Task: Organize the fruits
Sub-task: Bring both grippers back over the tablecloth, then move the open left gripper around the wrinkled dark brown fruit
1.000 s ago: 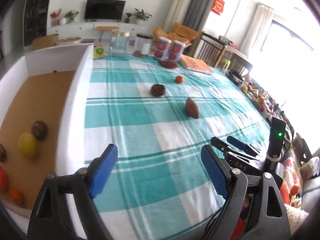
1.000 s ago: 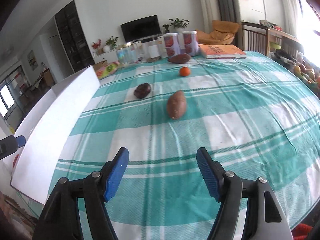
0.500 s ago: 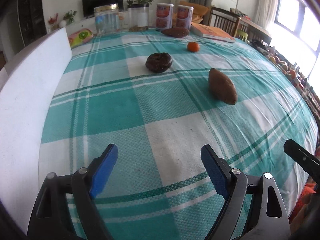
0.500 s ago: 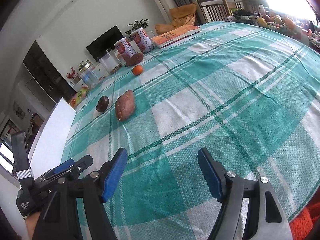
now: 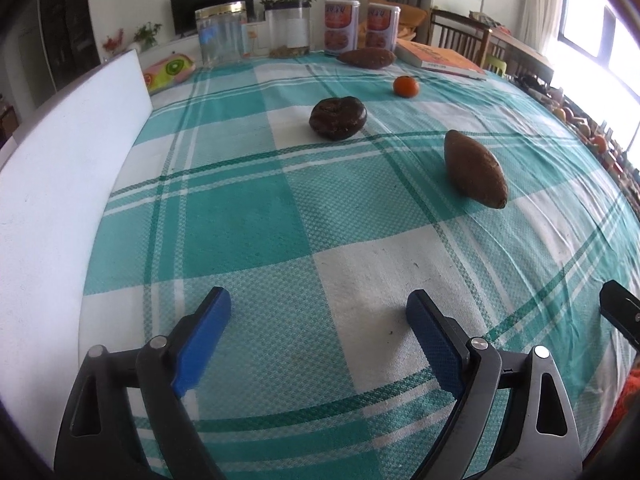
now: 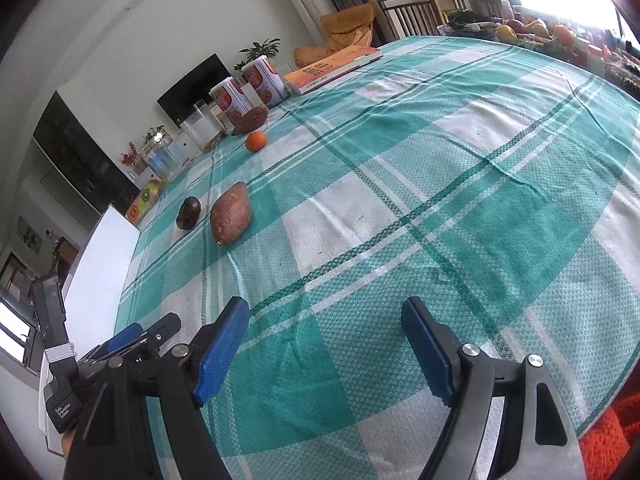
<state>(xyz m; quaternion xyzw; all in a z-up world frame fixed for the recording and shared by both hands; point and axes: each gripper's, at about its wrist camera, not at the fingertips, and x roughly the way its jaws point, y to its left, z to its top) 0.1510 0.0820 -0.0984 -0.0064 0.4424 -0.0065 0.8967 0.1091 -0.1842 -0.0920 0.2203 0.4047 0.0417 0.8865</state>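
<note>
Fruit lies loose on the table, on its green-and-white checked cloth. Your left gripper hangs over the cloth near the table's near edge, jaws wide apart and just opened further, with only bare cloth between the blue pads. Your right gripper is beside it, also near that edge; its jaws have just been opening too and grip nothing.

Ahead of you, toward the middle of the table, sits a dark wrinkled fruit, and to its right, apart from it, a sweet potato lying on its side. Farther on is an orange, and beyond that a second sweet potato near the far edge, just in front of two cans. Clear jars stand along that same far edge, and a book lies toward the far right corner.

A white box runs along the table's left edge; from here you see only its outer wall.
</note>
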